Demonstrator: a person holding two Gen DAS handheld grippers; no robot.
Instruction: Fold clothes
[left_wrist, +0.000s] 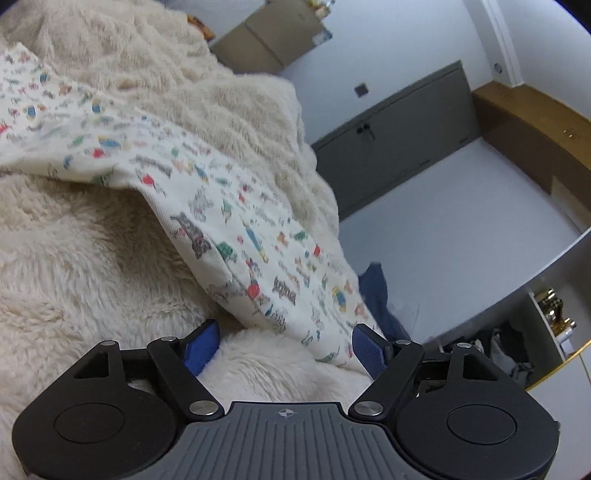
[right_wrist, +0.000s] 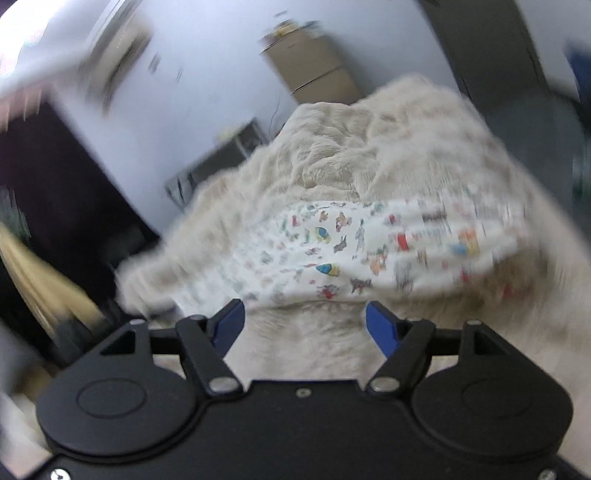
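Note:
A white garment with small colourful prints lies on a cream fluffy blanket. One end of it reaches down to my left gripper, which is open, with the cloth's corner lying near the right blue pad. In the right wrist view the same garment lies across the blanket, just beyond my right gripper, which is open and empty. This view is blurred by motion.
The blanket's edge drops off to a pale floor on the right. A dark blue cloth lies on the floor by the edge. A grey cabinet and a wooden shelf stand beyond.

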